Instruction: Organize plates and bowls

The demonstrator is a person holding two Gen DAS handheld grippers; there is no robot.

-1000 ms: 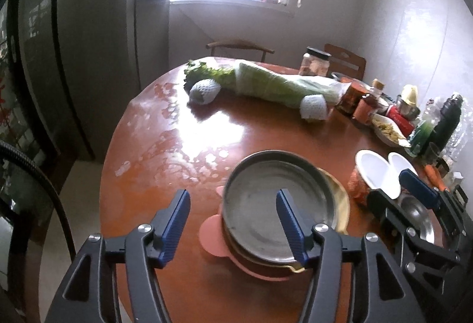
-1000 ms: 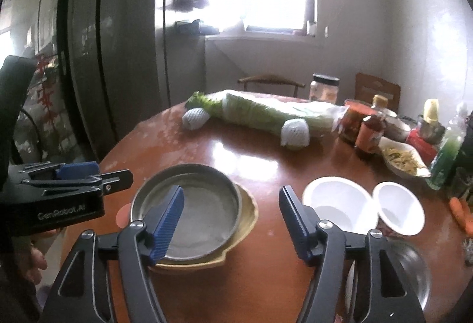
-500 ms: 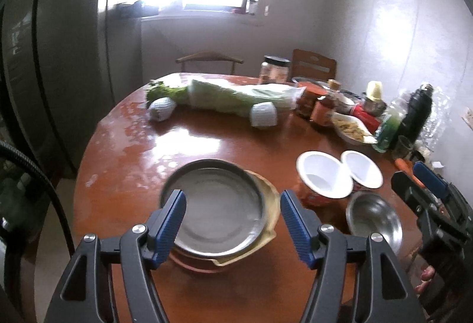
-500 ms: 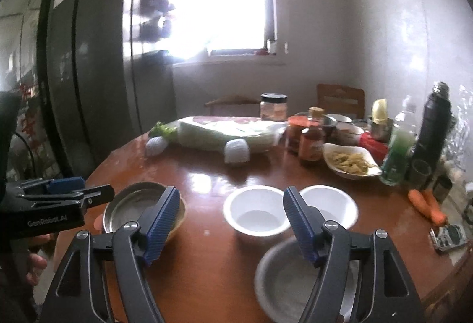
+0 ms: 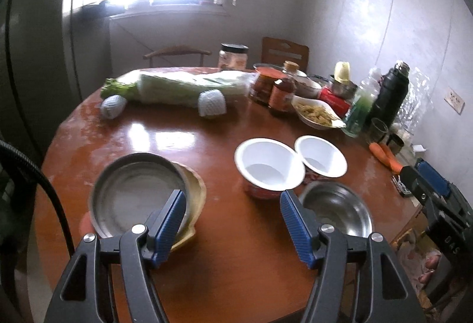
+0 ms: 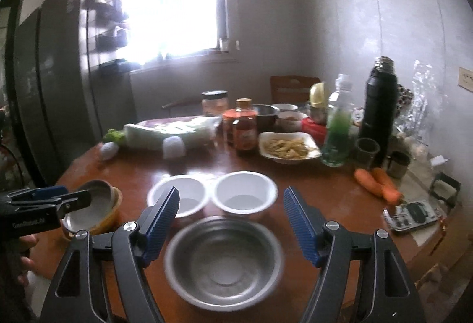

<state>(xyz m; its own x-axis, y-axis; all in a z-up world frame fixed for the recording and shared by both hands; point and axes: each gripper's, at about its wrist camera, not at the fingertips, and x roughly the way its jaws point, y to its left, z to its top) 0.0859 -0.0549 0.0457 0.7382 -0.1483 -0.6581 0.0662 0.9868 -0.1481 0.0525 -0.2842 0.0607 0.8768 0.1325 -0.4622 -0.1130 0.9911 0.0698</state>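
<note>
While both claws gape empty, steel bowl (image 6: 223, 262) sits mouth-up under right gripper (image 6: 231, 225); left gripper (image 5: 233, 227) over bare table (image 5: 236, 249); round, no long axis.

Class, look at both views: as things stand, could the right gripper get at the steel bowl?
Probably yes: the right gripper is open and empty, the steel bowl lies just below it, and nothing stands between.

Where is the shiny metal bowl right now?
In the right wrist view the metal bowl sits low in the middle, on the near part of the table, just in front of the two white bowls, between the right gripper fingers.
</note>
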